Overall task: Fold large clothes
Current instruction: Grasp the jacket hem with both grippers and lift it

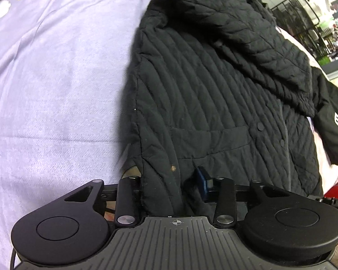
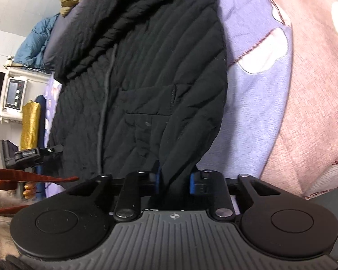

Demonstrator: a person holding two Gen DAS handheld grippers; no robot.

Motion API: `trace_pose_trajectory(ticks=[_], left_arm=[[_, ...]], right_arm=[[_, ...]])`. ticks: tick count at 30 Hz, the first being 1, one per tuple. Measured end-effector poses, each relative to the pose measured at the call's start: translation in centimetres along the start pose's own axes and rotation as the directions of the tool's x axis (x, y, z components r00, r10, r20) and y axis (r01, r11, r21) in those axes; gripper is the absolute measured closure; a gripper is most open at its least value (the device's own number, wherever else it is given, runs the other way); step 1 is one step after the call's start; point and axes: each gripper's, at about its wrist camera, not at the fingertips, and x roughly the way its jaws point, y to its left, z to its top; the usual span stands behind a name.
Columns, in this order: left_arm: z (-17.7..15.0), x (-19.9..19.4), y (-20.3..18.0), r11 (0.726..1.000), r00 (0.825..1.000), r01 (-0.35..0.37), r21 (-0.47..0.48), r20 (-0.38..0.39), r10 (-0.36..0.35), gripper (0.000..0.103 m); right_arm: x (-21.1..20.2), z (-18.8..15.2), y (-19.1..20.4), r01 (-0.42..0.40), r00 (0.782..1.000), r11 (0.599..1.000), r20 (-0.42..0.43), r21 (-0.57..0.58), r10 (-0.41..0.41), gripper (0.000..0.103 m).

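My left hand-held gripper point(image 1: 169, 180) and right hand-held gripper point(image 2: 174, 180) each pinch the quilted black jacket's point(image 1: 214, 90) hem; it looks soft, bulky and floppy, so the corners seem the best hold.

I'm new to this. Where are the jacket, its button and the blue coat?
jacket point(image 1: 214, 94): left wrist view, quilted front.
button point(image 1: 260, 126): left wrist view, its centre.
blue coat point(image 2: 33, 42): right wrist view, its middle.

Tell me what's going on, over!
Left gripper and right gripper both clamped on black quilted jacket hem. Jacket lies on purple blanket. Nothing blocking.
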Motion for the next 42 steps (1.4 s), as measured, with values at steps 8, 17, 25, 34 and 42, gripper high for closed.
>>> trace_pose_trajectory(ticks=[8, 17, 25, 34, 42], left_arm=[[1.7, -2.0, -0.6, 0.996, 0.996, 0.081, -0.026, 0.046, -0.08, 0.04], [8.2, -4.6, -4.1, 0.996, 0.981, 0.073, 0.054, 0.178, -0.081, 0.045], [18.0, -7.1, -7.5, 0.993, 0.936, 0.062, 0.096, 0.339, -0.092, 0.049], [26.8, -2.6, -7.7, 0.999, 0.934, 0.019, -0.049, 0.356, 0.0, 0.048], [30.7, 3.5, -6.7, 0.982, 0.953, -0.048, -0.184, 0.287, 0.1, 0.046]], right_arm=[[-1.7, 0.8, 1.1, -0.074, 0.997, 0.997, 0.038, 0.005, 0.074, 0.086], [-4.9, 6.4, 4.5, -0.226, 0.96, 0.973, 0.156, -0.046, 0.231, 0.089], [-7.5, 15.8, 7.1, -0.279, 0.914, 0.955, 0.28, -0.097, 0.295, 0.09], [-8.5, 27.5, 6.4, -0.365, 0.861, 0.931, 0.393, 0.033, 0.323, 0.09], [-1.2, 35.3, 4.8, -0.268, 0.907, 0.936, 0.386, 0.226, 0.167, 0.089]])
